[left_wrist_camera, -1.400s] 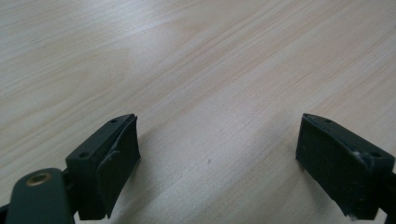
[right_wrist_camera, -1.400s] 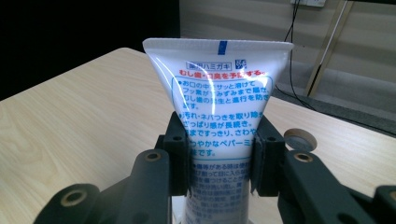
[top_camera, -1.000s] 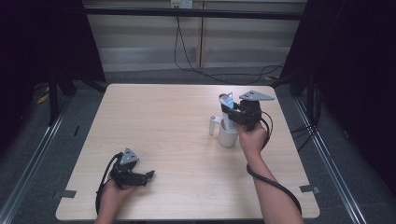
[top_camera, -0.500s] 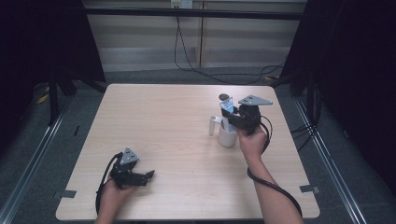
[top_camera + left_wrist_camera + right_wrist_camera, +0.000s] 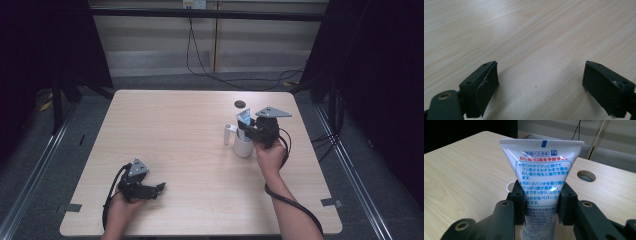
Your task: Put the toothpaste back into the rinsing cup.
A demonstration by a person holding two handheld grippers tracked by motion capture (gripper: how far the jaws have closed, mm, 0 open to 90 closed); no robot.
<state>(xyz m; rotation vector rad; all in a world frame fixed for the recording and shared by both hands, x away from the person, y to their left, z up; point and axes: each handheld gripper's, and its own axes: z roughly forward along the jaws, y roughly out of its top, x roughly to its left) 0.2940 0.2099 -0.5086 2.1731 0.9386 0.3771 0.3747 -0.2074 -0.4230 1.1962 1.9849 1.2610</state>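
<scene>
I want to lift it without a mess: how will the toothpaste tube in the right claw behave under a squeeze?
The toothpaste tube is probably soft: the right claw pinches its narrow body. It looks light for its size. Its glossy skin may slip. Standing crimped end up over the white cup, it would likely tip if released.

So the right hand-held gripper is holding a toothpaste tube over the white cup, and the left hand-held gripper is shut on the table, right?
Not quite. The left hand-held gripper is open, its jaws wide apart over bare table, as the left gripper view shows. The right hand-held gripper does hold the toothpaste tube over the white cup.
</scene>
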